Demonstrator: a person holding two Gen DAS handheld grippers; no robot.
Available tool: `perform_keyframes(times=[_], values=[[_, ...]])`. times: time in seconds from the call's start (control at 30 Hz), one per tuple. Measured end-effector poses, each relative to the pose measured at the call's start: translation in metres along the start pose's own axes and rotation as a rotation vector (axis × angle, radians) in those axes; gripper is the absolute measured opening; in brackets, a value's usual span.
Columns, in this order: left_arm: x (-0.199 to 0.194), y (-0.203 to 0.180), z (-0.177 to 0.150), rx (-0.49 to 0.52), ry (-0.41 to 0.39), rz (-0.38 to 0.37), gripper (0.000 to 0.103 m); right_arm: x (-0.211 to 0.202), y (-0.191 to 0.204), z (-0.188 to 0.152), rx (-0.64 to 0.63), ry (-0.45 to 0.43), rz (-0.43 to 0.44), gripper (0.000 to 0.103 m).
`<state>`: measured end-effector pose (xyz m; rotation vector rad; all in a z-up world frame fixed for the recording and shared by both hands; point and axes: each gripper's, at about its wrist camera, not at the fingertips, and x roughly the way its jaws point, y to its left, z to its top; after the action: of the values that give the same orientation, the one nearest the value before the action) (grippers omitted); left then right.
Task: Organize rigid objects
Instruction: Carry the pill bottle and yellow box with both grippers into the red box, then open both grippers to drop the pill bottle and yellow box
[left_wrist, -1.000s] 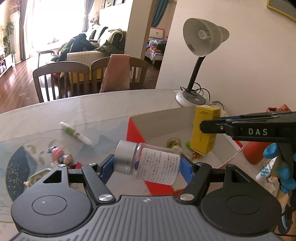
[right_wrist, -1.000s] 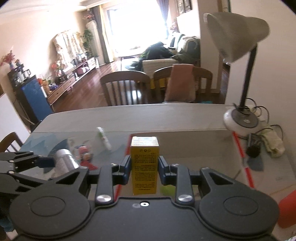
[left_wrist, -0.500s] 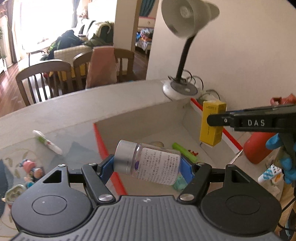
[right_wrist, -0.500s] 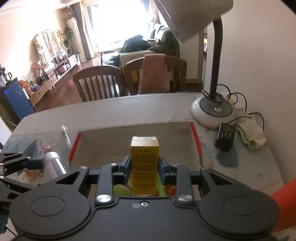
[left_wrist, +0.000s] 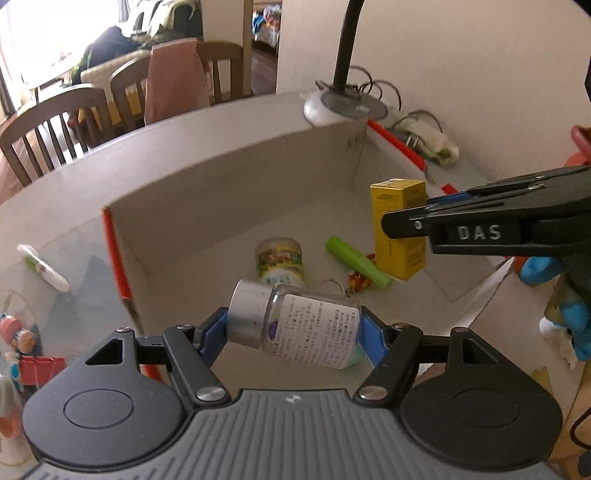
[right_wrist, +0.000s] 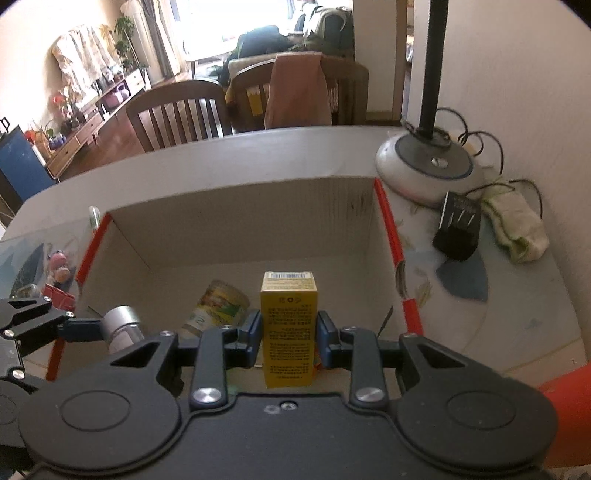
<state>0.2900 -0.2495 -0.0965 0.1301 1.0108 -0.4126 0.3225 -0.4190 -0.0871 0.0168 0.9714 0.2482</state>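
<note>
My left gripper (left_wrist: 293, 330) is shut on a clear pill bottle (left_wrist: 295, 325) with a silver cap, held sideways above the near part of an open cardboard box (left_wrist: 236, 177) with red edges. My right gripper (right_wrist: 290, 334) is shut on an upright yellow carton (right_wrist: 289, 328) held over the box's right side; the carton also shows in the left wrist view (left_wrist: 399, 225). Inside the box lie a small printed jar (left_wrist: 280, 260), a green tube (left_wrist: 356, 262) and a small keyring item (left_wrist: 356, 282).
A desk lamp base (right_wrist: 424, 166) stands behind the box's right corner, with a black adapter (right_wrist: 458, 229) and a cloth (right_wrist: 517, 225) beside it. A white tube (left_wrist: 42, 266) and small figurines (left_wrist: 18, 336) lie left of the box. Chairs (right_wrist: 177, 110) stand behind the table.
Both grippers have moved forward and down over the box, carrying the bottle and the carton. The box interior now fills both views.
</note>
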Motion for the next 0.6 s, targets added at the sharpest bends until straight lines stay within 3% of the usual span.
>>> perform_keyframes(times=[0.27,0.6], values=[[0.027,0.0,0.001,-0.066,0.078,0.006,0.072,0.022,0.005,0.0,-0.03,0.068,0.047,0.029],[0.045,0.003,0.001,-0.13,0.13,0.009,0.069,0.045,0.005,0.001,-0.036,0.105,0.023,0.029]])
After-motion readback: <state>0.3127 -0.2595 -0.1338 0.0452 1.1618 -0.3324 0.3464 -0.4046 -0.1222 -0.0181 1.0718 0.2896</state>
